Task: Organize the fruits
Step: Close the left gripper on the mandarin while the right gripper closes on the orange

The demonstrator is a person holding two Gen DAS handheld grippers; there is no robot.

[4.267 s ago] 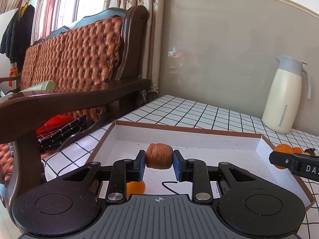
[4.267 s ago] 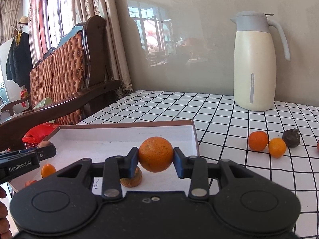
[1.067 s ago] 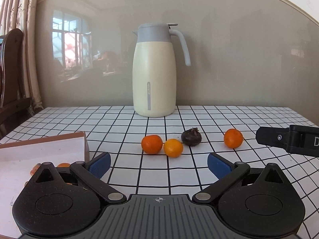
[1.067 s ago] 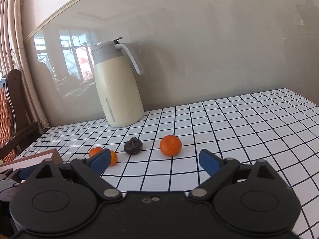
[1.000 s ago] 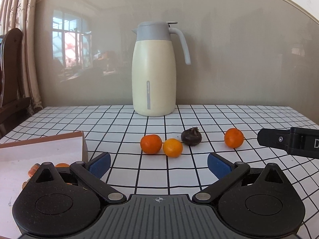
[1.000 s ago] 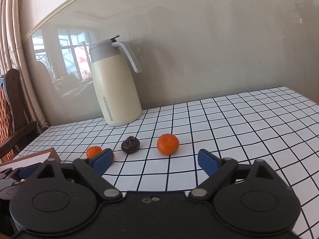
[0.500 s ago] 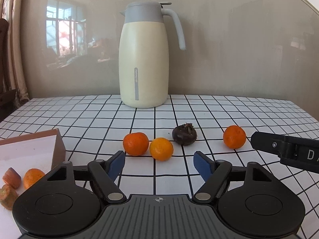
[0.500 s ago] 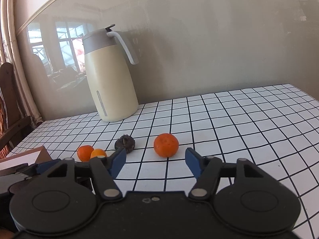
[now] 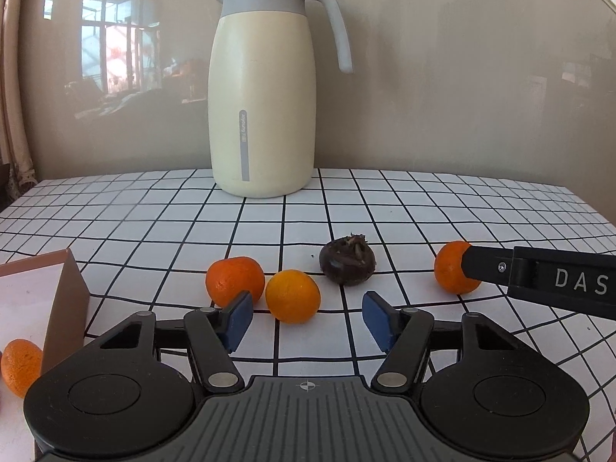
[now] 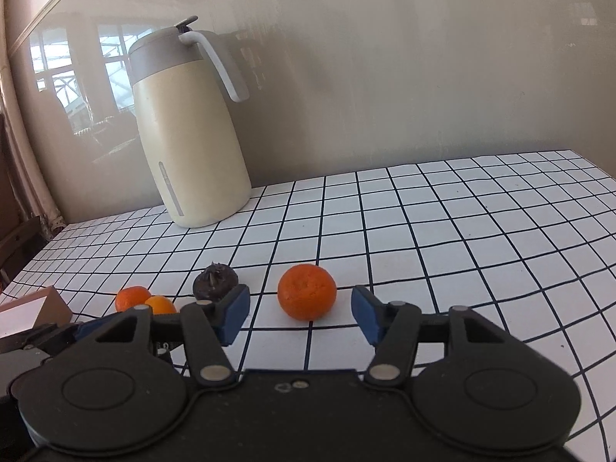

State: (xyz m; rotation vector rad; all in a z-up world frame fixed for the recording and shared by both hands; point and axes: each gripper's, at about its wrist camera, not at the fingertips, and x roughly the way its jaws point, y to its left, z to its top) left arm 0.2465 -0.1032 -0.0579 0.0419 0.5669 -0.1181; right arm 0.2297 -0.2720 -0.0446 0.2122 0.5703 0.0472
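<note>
Four fruits lie in a row on the checked tablecloth: an orange (image 9: 235, 281), a yellow-orange fruit (image 9: 292, 295), a dark brown fruit (image 9: 347, 261) and another orange (image 9: 450, 267). My left gripper (image 9: 308, 319) is open with its jaws closing; the yellow-orange fruit sits just ahead of its blue pads, untouched. My right gripper (image 10: 300, 313) is open too, jaws closing, with the right-hand orange (image 10: 307, 291) at its fingertips and clear of both pads. In the left wrist view one right finger (image 9: 539, 277) overlaps that orange's right side.
A cream thermos jug (image 9: 261, 115) stands at the back by the wall. The cardboard box (image 9: 65, 296) is at the left with an orange (image 9: 21, 365) inside it. Dark fruit (image 10: 215, 283) lies just left of the right gripper's left pad.
Both grippers came forward and lower toward the row of fruits, and both pairs of jaws narrowed from wide open. Earlier each held a fruit over the box; now both are empty.
</note>
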